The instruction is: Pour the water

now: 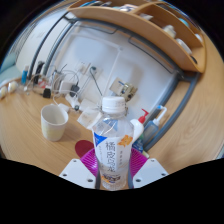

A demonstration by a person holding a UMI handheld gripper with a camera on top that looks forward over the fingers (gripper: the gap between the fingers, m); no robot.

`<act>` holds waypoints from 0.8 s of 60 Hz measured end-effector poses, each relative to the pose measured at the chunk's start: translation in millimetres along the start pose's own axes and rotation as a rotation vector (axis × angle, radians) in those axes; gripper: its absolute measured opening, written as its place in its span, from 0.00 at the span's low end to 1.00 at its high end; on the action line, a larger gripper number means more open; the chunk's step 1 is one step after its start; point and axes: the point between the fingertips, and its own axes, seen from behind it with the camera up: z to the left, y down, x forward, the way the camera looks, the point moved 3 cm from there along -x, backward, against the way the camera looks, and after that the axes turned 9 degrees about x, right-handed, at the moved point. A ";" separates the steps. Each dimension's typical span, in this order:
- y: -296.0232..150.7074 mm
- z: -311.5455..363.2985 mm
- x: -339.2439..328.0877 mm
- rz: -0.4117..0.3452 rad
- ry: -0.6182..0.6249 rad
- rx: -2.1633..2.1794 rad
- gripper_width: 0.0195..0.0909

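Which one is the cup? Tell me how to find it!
Look at the wooden table. Left of the bottle held in the gripper stands the cup. It is plain white, short and open-topped, while the bottle is tall, capped and labelled.

Off-task items only. I logged a wooden table (25, 135) running ahead of the jaws and off to their left. At its far edge, well beyond the jaws, a tangle of cables (68, 80) lay against a white wall panel (110, 52). Above that, farthest from the jaws, I saw a wooden shelf (125, 20) holding items I could not identify. Just beyond the jaws, to their right, stood a small red-capped container (141, 121).
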 end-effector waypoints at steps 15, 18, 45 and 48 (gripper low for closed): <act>-47.4 7.6 43.0 0.043 0.051 -0.642 0.25; -52.0 15.5 47.7 0.040 0.074 -0.733 0.25; -75.0 35.3 73.3 0.080 0.178 -1.446 0.25; -79.5 38.5 72.8 0.068 0.186 -1.484 0.25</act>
